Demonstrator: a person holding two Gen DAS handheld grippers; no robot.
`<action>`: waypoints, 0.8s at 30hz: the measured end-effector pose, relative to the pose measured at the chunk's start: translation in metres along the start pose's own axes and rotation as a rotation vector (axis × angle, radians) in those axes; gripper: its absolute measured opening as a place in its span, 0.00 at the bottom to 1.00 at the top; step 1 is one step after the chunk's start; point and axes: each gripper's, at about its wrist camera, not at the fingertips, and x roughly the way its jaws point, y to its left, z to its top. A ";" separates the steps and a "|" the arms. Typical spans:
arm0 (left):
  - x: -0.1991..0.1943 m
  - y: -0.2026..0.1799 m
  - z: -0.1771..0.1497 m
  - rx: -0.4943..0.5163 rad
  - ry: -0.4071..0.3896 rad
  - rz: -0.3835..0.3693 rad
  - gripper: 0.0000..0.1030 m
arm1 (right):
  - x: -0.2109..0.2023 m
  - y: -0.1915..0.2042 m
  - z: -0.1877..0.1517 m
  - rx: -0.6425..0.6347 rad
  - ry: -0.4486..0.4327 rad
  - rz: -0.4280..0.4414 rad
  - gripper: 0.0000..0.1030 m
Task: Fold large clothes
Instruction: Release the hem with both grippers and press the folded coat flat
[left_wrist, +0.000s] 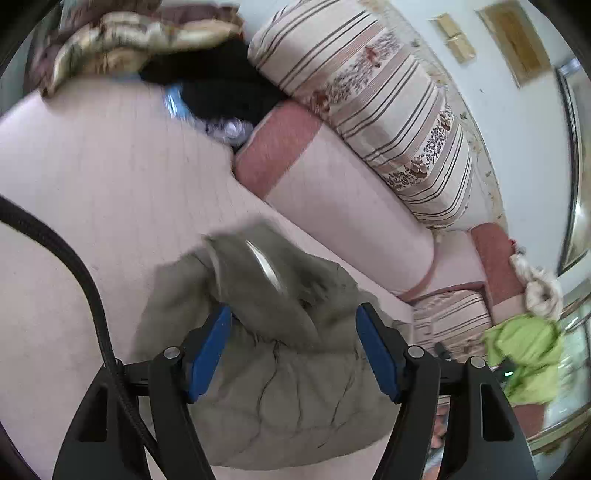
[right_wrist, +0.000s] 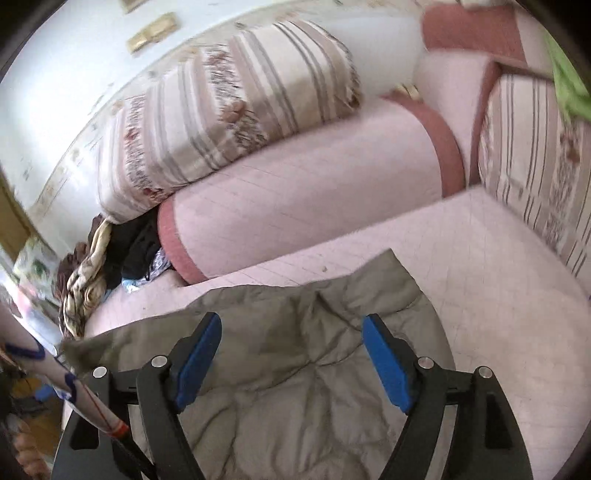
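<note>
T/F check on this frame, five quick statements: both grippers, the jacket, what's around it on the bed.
1. Both grippers are clamped on the jacket. False: the left gripper and right gripper both stand open, pads clear of the fabric.
2. The grey-green padded jacket lies on the pink bed sheet. True.
3. The jacket is bright green. False: it is grey-green; the bright green cloth is a separate item at the right edge of the left wrist view.
4. A striped floral cushion rests on top of a pink bolster. True.
5. A pile of dark clothes sits at the far end of the bed. True.
</note>
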 end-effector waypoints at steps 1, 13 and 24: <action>-0.008 -0.004 -0.006 0.031 -0.018 0.021 0.67 | -0.001 0.014 -0.005 -0.033 0.000 0.014 0.80; 0.006 0.036 -0.115 0.181 -0.137 0.431 0.69 | 0.106 0.138 -0.076 -0.338 0.157 -0.005 0.64; 0.043 0.074 -0.110 0.199 -0.082 0.435 0.70 | 0.216 0.112 -0.047 -0.241 0.166 -0.197 0.75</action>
